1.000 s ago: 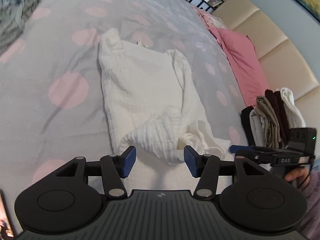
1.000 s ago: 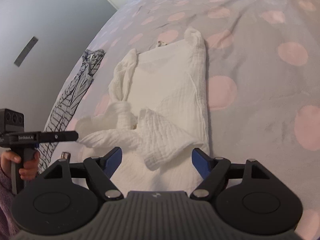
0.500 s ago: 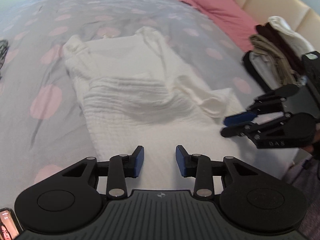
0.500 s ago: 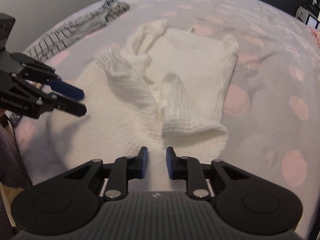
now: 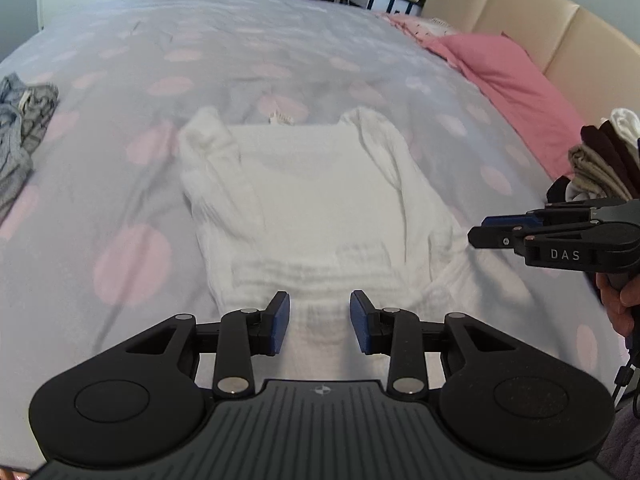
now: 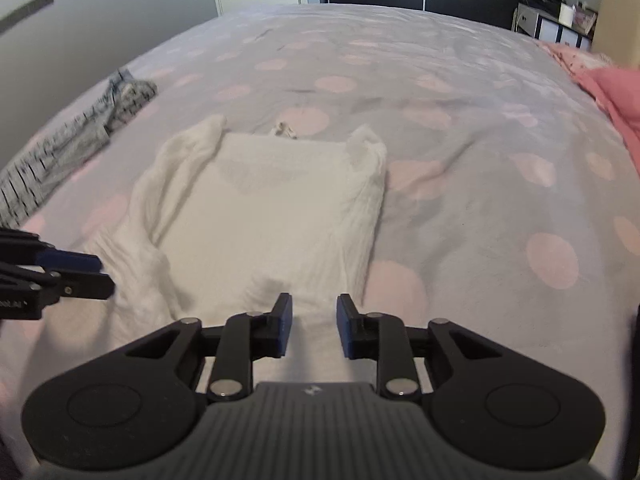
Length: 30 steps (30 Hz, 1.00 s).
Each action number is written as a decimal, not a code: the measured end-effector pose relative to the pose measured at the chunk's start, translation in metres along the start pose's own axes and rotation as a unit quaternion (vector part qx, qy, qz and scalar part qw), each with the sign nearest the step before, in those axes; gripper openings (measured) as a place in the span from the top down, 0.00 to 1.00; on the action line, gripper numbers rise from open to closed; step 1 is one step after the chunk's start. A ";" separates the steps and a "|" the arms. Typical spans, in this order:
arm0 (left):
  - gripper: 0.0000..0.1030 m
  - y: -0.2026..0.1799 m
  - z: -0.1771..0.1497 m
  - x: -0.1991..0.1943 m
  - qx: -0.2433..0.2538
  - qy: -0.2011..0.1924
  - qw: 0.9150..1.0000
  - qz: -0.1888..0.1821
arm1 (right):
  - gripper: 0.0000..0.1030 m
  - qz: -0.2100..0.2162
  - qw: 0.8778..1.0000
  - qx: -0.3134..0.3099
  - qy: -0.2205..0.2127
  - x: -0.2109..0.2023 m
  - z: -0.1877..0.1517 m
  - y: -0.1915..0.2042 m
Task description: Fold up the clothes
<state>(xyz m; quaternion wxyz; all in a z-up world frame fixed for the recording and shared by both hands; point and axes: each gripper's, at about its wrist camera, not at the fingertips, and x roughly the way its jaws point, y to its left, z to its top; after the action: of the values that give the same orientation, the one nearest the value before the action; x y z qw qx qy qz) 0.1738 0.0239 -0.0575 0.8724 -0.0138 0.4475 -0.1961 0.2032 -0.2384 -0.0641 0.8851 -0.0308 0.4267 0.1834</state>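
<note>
A white crinkled garment (image 5: 316, 196) lies spread on the bed with both sleeves folded in along its sides; it also shows in the right wrist view (image 6: 276, 208). My left gripper (image 5: 320, 322) hovers over its near hem, jaws open and empty. My right gripper (image 6: 312, 326) is over the same near hem, jaws a little apart and empty. The right gripper also shows at the right of the left wrist view (image 5: 496, 230). The left gripper shows at the left edge of the right wrist view (image 6: 80, 272).
The bed has a grey cover with pink dots (image 5: 132, 264). A grey striped garment (image 6: 60, 148) lies at the left. A stack of folded clothes (image 5: 604, 156) and a pink pillow (image 5: 508, 76) lie at the right by the beige headboard.
Both grippers let go of the near part of the garment and pulled back to its near hem. The lifted, bunched cloth now lies flat and both views have levelled.
</note>
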 end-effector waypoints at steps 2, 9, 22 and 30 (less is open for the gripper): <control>0.63 -0.002 0.002 -0.005 0.022 -0.006 1.000 0.008 | 0.66 0.015 1.000 -0.022 -0.007 -0.008 0.001 0.005; 0.56 -0.024 -0.005 0.007 0.102 0.017 0.995 0.017 | 0.45 0.098 0.989 -0.108 0.007 -0.007 -0.018 0.043; 0.57 -0.008 -0.015 0.031 0.071 0.075 0.993 0.065 | 0.54 0.081 0.994 -0.059 0.049 0.025 -0.020 0.048; 0.57 -0.016 -0.016 0.013 0.064 0.062 0.994 0.055 | 0.63 0.069 0.997 -0.009 0.028 0.012 -0.007 0.032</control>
<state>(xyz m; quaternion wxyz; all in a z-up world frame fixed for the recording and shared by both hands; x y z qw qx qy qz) 0.1628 0.0071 -0.0740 0.8513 0.0788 0.4878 -0.1765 0.1940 -0.2068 -0.0749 0.8578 -0.0139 0.4505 0.2471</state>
